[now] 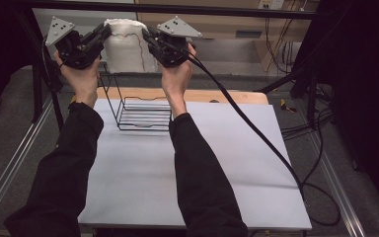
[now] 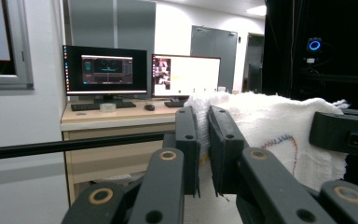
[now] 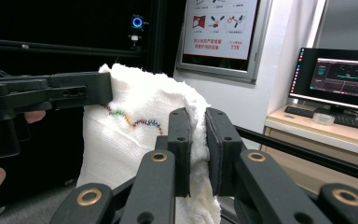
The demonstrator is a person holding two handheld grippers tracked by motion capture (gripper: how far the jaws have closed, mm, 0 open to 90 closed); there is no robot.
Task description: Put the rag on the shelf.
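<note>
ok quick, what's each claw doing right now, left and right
Left claw: shut on one top edge of the white towel, held up in the air.
Right claw: shut on the towel's other top edge.

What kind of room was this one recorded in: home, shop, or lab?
Most likely a lab or office workspace. A desk with two lit monitors stands by the wall, a black frame surrounds the table, and cables trail across the floor.
</note>
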